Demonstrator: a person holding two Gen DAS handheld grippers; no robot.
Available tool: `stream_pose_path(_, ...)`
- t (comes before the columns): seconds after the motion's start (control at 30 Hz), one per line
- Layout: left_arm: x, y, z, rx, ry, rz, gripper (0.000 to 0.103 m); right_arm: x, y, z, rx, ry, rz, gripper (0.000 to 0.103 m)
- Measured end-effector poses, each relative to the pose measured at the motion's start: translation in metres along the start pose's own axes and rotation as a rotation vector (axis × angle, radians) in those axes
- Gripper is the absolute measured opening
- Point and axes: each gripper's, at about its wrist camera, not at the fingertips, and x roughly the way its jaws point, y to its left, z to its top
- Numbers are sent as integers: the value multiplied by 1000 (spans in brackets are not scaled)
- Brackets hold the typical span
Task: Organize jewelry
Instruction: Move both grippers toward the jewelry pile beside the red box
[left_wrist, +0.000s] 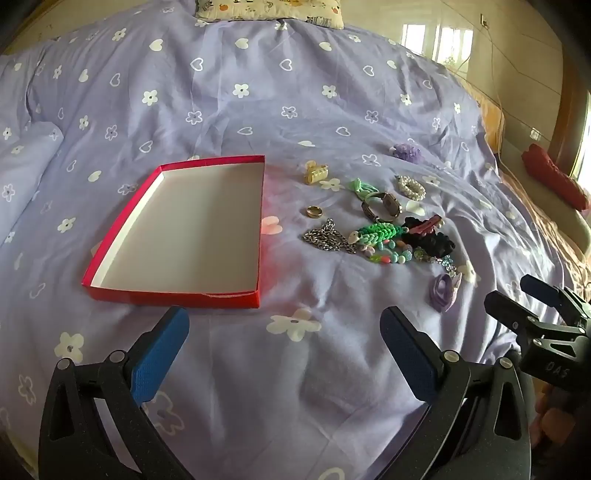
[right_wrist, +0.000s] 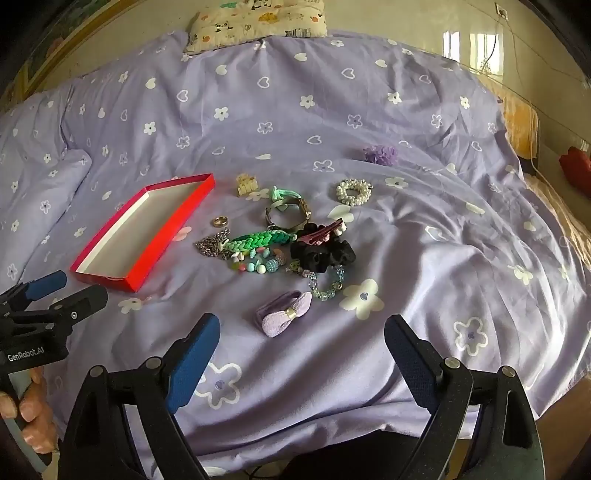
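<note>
A shallow red box (left_wrist: 110, 236) with a white inside lies empty on the bed, also in the right wrist view (right_wrist: 162, 243). Right of it lies a heap of jewelry: gold ring (left_wrist: 314, 211), silver chain (left_wrist: 325, 236), green braided bracelet (right_wrist: 258, 239), watch (right_wrist: 288, 214), pearl bracelet (right_wrist: 354, 192), black scrunchie (right_wrist: 325, 254), yellow claw clip (left_wrist: 316, 173), purple bow (right_wrist: 284, 313). My left gripper (left_wrist: 284, 354) is open and empty, near the box's front edge. My right gripper (right_wrist: 303, 360) is open and empty, just short of the purple bow.
A lilac flowered duvet (left_wrist: 258, 92) covers the bed. A patterned pillow (right_wrist: 255, 18) lies at the head. A purple scrunchie (right_wrist: 380, 153) sits apart, further back. A red object (left_wrist: 557, 181) lies beyond the bed's right edge.
</note>
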Motion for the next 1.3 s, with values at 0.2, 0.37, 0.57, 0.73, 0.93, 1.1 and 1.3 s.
stream_pose_path(0.2,-1,-4,4,9,-3,-2,103,-1,0,1,-3,-10,-1,92)
stream_pose_path(0.37,-1,-6,5,16,-6,-1,103,0,0,1,1,5,3,92)
stream_pose_path(0.57,-1,-7,5,18,-10,-1,103,1,3,3,5,1,6,92)
stream_pose_path(0.73,-1,-9,6,20,-13,-2,103,-5,-7,2,18,-19,10,92)
stream_pose_path(0.93,-1,-10,7,22,-15,-3,103,-7,-7,3,54,-103,50,92)
stream_pose_path(1.1,2,-13,8,26,-7,0,103,-7,-8,5,64,-105,60,92)
stream_pose_path(1.3,12,-13,14,28,13,-21,103,4,-18,8,85,-50,72,92)
